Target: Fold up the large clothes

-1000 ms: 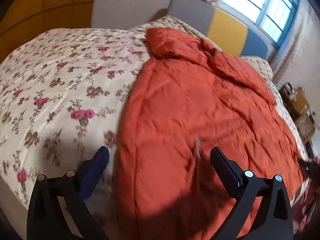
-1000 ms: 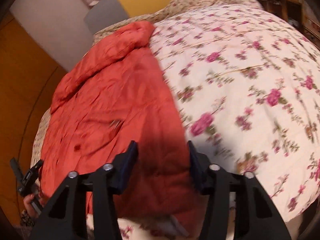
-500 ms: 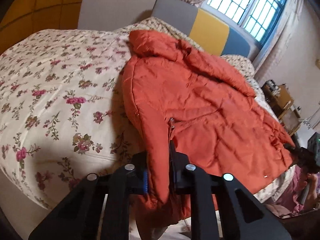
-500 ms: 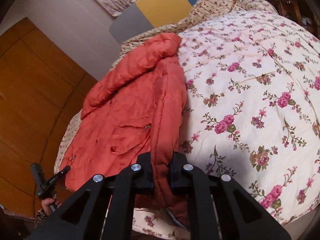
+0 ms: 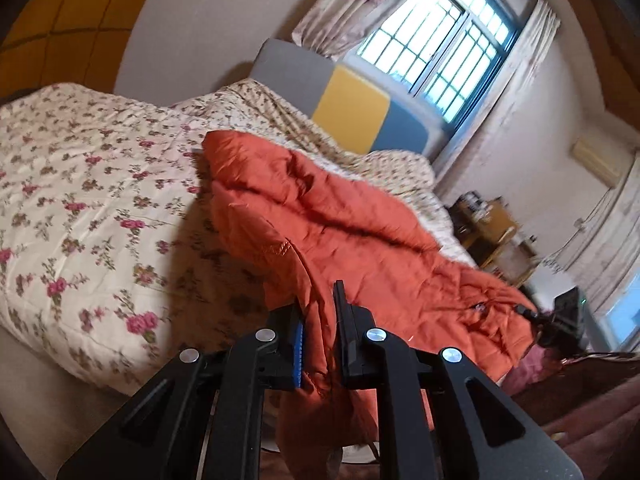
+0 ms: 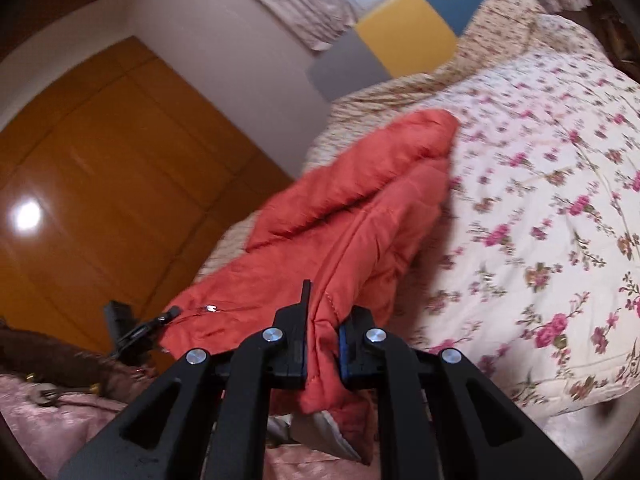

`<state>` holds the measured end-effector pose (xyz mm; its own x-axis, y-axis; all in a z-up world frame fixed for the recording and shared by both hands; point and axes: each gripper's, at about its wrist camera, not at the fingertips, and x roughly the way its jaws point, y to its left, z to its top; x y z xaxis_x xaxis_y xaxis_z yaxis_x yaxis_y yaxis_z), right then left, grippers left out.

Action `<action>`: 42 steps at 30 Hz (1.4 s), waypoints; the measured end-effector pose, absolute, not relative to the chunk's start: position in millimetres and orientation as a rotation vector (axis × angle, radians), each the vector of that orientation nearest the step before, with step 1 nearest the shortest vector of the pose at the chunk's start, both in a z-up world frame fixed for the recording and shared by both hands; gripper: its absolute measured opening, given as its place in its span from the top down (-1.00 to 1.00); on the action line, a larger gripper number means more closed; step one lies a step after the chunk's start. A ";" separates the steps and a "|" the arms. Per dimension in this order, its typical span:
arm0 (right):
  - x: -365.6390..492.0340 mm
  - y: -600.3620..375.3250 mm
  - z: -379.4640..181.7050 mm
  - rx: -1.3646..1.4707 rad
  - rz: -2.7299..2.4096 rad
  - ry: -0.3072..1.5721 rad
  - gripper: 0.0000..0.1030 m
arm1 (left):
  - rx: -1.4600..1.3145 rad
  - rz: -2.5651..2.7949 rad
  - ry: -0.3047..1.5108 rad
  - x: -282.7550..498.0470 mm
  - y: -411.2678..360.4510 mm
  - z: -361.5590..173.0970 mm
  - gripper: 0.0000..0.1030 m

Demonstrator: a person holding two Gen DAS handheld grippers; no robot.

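A large orange padded jacket [image 5: 360,240] lies across the floral bed cover [image 5: 80,200], with its near edge lifted off the bed. My left gripper [image 5: 320,332] is shut on the jacket's lower edge. In the right wrist view the same jacket [image 6: 360,216] stretches away toward the headboard, and my right gripper [image 6: 324,340] is shut on another part of its near edge. Each gripper shows small in the other's view, at the jacket's far corner [image 5: 560,316] [image 6: 132,328]. Jacket fabric hangs below both sets of jaws.
The bed has a grey, yellow and blue headboard [image 5: 352,100] under a barred window [image 5: 436,48]. A wooden wardrobe [image 6: 100,184] stands on one side, a cluttered wooden desk [image 5: 488,224] on the other. Pink and brown fabric [image 6: 48,380] lies close to me.
Both grippers closed on the jacket's near edge, then pulled it up and back. The near edge now hangs off the bed and both views tilt higher.
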<state>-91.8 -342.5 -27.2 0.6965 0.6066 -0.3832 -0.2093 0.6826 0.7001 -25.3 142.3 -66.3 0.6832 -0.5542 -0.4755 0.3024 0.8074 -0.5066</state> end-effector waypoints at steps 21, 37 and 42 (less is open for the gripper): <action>108.8 -388.3 -39.7 1.103 0.323 0.581 0.73 | -0.648 -0.414 0.718 170.9 153.9 -70.8 0.75; 155.6 -410.7 -75.4 1.174 0.120 0.432 -0.84 | -0.838 -0.320 0.761 244.2 166.4 -99.8 -0.04; 139.2 -422.7 -76.4 1.047 0.051 0.454 -0.86 | -0.853 -0.217 0.532 217.9 198.2 -83.8 -0.85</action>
<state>139.2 -422.7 -76.4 0.9066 0.2538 -0.3371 0.1719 0.5074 0.8444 217.9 198.2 -83.8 0.8489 -0.3887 -0.3582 -0.0265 0.6456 -0.7632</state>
